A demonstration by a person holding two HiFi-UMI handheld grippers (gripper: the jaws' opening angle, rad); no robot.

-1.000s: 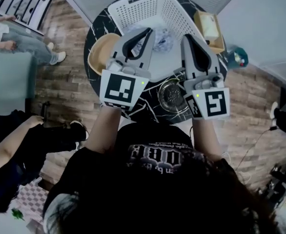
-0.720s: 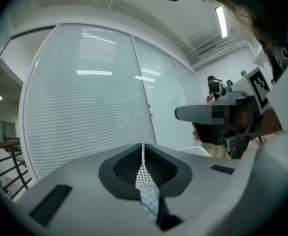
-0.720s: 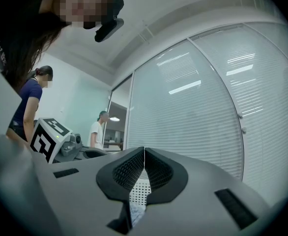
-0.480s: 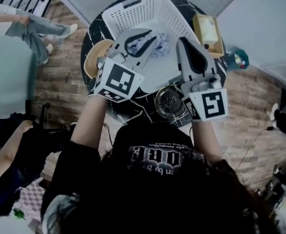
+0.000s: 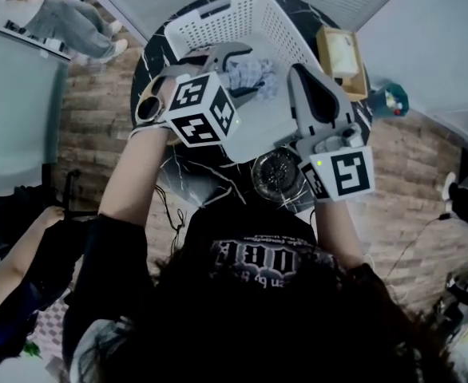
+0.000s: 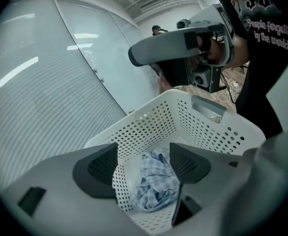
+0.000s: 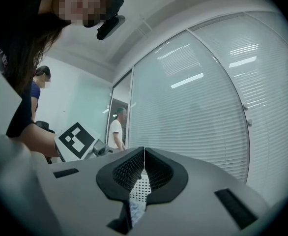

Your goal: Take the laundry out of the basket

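The white perforated laundry basket [image 5: 218, 18] stands on the round black table. A crumpled blue-and-white checked cloth [image 5: 246, 74] lies inside it. My left gripper [image 5: 228, 54] hangs over the basket's near side, tilted, and its jaws are opening. In the left gripper view the left gripper [image 6: 144, 159] looks down into the basket [image 6: 208, 127]. There the cloth [image 6: 156, 181] lies beyond the pads, untouched. My right gripper [image 5: 298, 74] hovers by the basket's right side. Seen in its own view, the right gripper [image 7: 144, 151] is shut with nothing in it.
A glass dish [image 5: 275, 170] sits on the table's [image 5: 150, 66] near edge, and a wooden box [image 5: 342, 54] at its right. A tan plate [image 5: 144, 108] shows by my left hand. One person [image 5: 74, 14] stands at top left. An arm [image 5: 18, 262] reaches in at lower left.
My left gripper swung left and turned over the basket, and its jaws went from shut to wide apart. The right gripper hardly moved. The person at top left walked on.
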